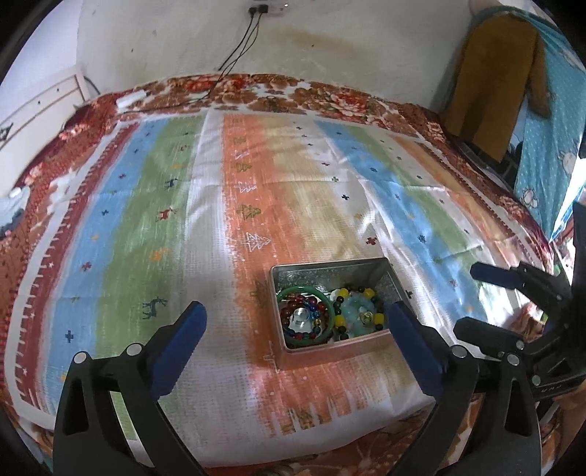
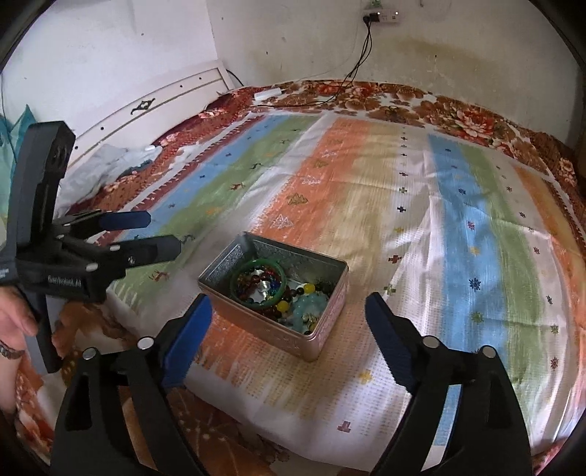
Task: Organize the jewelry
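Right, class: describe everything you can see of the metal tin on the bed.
The tin is a rectangular, lidless box of shiny embossed metal, its outer walls pinkish. It sits upright on the striped cloth, on the orange band. Inside lie a green bangle ringing red and blue beads, and yellow, dark and pale blue beads beside it. Neither gripper touches it.

Stained white wall [image 2: 457, 47] with a socket [image 2: 381, 16]; white headboard [image 2: 146, 106]; floral bedspread [image 1: 329, 97] under a striped cloth [image 1: 256, 183].
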### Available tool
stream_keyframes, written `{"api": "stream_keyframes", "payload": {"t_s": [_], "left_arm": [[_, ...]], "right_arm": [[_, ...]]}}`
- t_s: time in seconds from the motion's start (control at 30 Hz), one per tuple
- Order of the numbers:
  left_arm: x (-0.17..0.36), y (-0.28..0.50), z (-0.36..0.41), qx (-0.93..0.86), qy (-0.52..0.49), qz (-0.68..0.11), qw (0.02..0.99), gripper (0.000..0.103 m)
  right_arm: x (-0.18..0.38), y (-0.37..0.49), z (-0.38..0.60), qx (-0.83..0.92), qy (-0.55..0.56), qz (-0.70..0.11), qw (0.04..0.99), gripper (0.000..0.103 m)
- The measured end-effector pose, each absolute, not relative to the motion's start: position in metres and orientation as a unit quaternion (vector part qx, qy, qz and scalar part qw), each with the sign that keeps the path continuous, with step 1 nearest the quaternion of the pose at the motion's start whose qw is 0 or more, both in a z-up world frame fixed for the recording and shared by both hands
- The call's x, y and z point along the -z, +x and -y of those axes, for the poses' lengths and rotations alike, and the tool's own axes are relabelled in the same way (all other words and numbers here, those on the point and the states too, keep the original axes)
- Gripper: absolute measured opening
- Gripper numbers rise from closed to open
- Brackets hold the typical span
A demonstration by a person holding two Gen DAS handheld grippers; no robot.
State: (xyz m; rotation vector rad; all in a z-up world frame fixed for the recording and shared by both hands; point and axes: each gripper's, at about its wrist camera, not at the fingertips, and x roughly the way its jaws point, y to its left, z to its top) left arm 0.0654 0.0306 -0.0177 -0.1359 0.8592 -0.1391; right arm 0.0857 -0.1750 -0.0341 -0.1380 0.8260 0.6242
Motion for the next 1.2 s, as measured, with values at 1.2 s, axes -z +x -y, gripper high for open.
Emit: {"api": "stream_keyframes", "payload": {"t_s": [1.2], "left_arm": [[0.012,0.018,-0.008,0.048,-0.024,-0.359,0.932,0.097]], "right_arm": [[0.036,0.056,0.211,-0.262,-0.045,-0.36,0.894,0.091]]}}
